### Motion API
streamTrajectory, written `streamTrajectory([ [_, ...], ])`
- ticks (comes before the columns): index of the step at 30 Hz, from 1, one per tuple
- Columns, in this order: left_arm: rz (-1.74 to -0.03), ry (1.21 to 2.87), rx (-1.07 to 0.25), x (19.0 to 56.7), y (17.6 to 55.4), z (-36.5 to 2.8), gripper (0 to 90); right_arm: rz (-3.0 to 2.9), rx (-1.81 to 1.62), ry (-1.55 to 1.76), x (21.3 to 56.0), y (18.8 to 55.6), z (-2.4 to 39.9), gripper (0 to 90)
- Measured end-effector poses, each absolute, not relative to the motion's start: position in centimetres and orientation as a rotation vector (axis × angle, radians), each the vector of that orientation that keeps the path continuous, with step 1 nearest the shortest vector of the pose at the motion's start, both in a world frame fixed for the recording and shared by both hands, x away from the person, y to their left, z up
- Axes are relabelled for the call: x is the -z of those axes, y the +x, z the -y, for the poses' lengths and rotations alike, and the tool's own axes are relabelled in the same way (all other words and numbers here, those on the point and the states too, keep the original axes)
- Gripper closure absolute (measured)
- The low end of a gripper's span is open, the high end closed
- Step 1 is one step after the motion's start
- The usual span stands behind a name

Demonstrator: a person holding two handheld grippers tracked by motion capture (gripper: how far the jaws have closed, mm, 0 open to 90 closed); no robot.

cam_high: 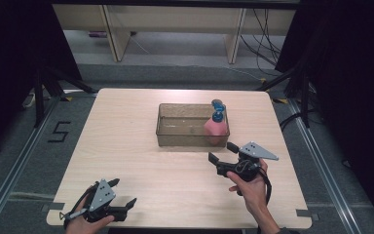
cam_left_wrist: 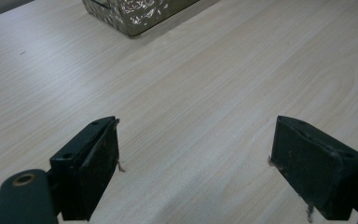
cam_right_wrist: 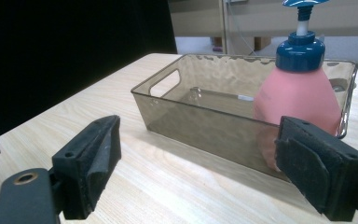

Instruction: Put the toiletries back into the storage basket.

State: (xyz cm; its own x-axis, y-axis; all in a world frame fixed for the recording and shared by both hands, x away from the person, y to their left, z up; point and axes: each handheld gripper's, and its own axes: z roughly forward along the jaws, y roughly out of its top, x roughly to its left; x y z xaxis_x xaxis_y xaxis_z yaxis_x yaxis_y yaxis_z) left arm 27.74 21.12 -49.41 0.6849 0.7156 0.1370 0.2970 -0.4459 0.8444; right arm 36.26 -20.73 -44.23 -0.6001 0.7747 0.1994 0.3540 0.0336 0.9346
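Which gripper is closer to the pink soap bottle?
The right gripper, just in front of the bin holding the bottle; the left gripper sits by the near table edge.

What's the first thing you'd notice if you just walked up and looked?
The pink bottle with its blue pump stands upright at the right end of the clear bin in the middle of the table. The right gripper sits open just in front of it, and the left gripper is open near the table's front left corner.
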Motion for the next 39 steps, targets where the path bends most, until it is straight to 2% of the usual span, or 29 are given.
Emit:
streamTrajectory([
  [39, -0.794, 2.024, -0.617, 49.4, 27.6, -21.1, 14.6, -2.003, -1.625, 1.168, 45.2, 33.8, 20.9, 15.6],
])
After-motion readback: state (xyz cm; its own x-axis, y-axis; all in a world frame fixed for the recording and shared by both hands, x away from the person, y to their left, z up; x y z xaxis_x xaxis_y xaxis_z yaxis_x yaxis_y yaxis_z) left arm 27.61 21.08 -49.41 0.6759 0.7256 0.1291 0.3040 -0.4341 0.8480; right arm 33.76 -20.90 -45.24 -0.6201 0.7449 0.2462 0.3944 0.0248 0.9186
